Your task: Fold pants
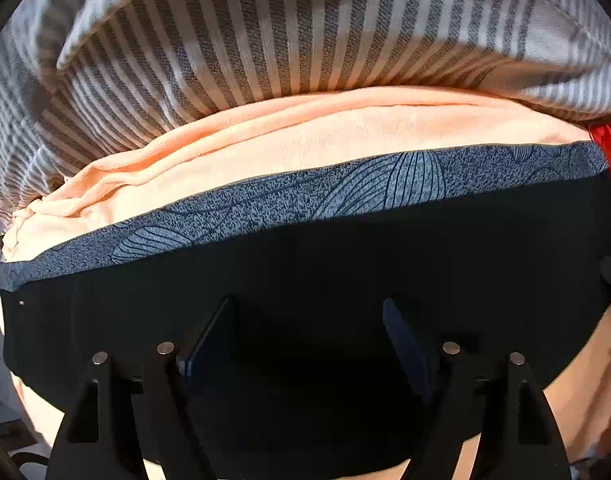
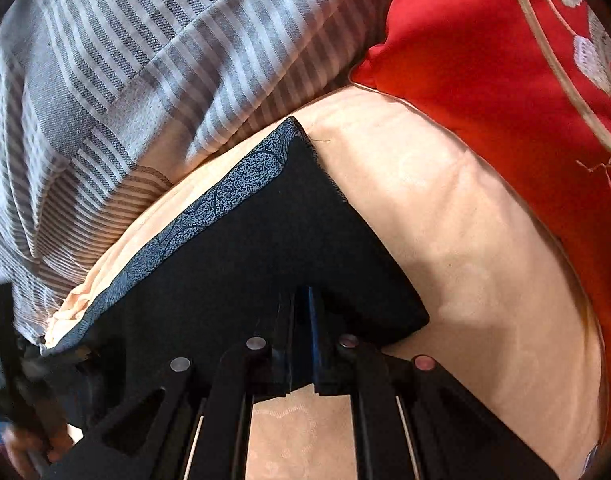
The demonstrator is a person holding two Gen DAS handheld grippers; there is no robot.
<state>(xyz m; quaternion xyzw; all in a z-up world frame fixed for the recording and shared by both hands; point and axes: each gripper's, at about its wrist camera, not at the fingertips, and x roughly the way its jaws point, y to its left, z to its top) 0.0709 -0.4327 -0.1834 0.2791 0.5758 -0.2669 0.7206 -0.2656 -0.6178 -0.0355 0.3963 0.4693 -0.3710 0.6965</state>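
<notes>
Left wrist view: black pants (image 1: 305,264) lie on the peach sheet (image 1: 305,136), their blue patterned band (image 1: 289,196) toward 12 o'clock.
Left gripper (image 1: 309,340): jaws apart over the dark cloth, nothing between them.
Right gripper (image 2: 303,320): jaws together, clamped on the pants' edge.
Red cushion (image 2: 485,60): at 1 o'clock in the right view.
Striped bedding (image 2: 125,60): at 10 o'clock.
</notes>
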